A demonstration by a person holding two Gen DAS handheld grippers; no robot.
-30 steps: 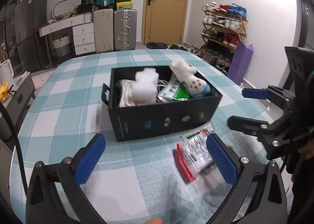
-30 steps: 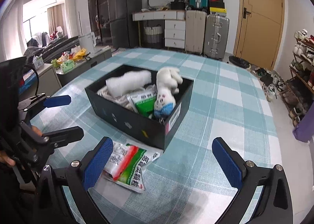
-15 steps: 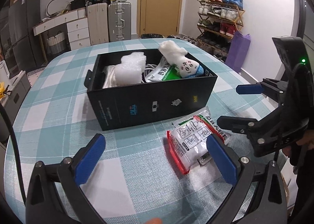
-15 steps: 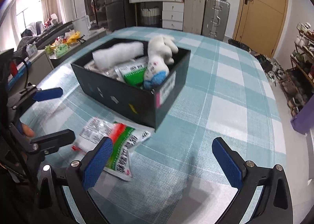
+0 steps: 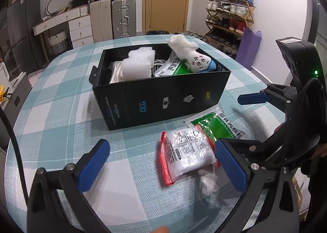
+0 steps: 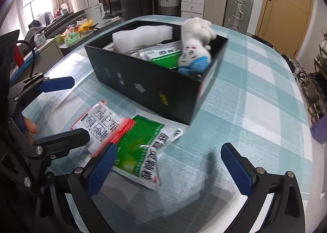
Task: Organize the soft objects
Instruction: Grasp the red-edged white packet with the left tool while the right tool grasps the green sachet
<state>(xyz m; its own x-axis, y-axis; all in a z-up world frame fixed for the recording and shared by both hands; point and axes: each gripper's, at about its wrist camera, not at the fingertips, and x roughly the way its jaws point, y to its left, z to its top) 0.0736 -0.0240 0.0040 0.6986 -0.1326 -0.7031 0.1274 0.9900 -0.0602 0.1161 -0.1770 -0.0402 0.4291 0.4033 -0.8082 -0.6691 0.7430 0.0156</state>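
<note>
Hand-held grippers, left (image 5: pixel 161 163) and right (image 6: pixel 169 163), hover low over the table (image 5: pixel 61 94), jaws apart, flanking two packets (image 5: pixel 187 152) beside the box (image 5: pixel 161 98).

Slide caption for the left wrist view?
Open left claw approaching two packets beside the filled black box.

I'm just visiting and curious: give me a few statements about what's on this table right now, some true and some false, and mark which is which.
1. The black box already holds a white plush toy. True.
2. Two packets lie on the table outside the box: a red-edged packet and a green packet. True.
3. The left gripper is clamped on the red-edged packet. False: its jaws are wide open, holding nothing.
4. The box has a lid on. False: it is open on top.
5. The right gripper is open. True.
</note>
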